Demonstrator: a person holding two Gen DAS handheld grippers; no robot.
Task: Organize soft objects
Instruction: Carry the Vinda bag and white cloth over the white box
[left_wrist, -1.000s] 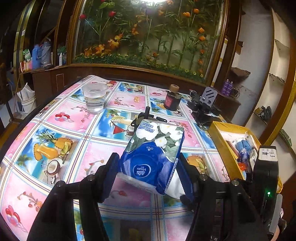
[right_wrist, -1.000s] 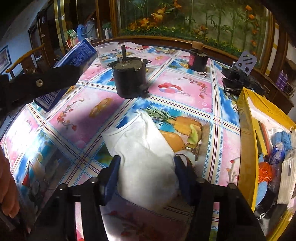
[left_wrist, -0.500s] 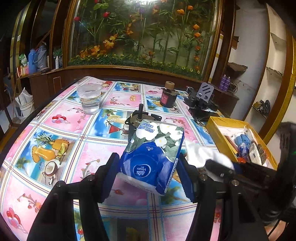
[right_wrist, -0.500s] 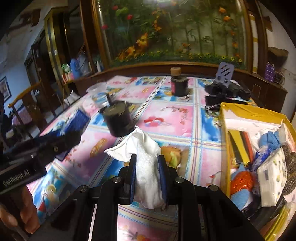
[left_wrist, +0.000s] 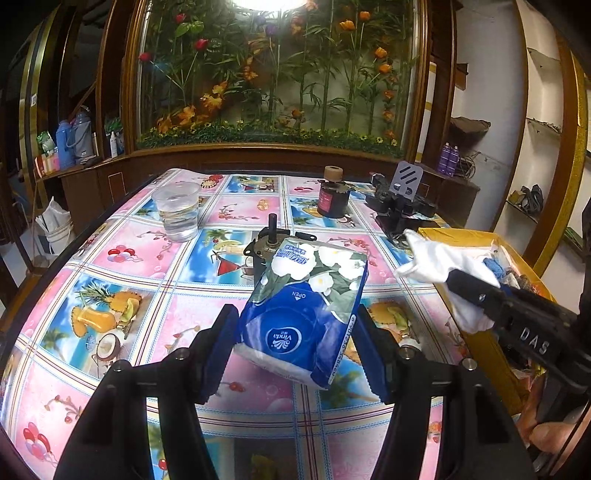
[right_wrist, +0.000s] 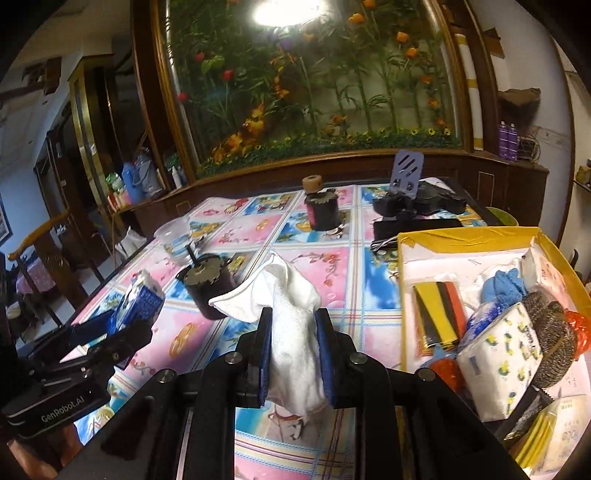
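Right wrist: fingers (right_wrist: 295, 350) just closed, cloth (right_wrist: 291, 306) lifted

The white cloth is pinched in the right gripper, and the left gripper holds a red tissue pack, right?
Not quite. The left gripper holds a blue tissue pack with white flowers, not red, as the left wrist view shows. The white cloth is indeed pinched in the right gripper.

**Two close wrist views, one shared worktop**

Your left wrist camera looks forward and down along the left gripper (left_wrist: 295, 339), close over the worktop (left_wrist: 122, 280), facing the flower display (left_wrist: 280, 74). Your right wrist camera sits to its right, behind the right gripper (right_wrist: 295, 354), facing the same way. Both share the worktop, the display and the yellow box (right_wrist: 472, 236); each sees the other gripper.
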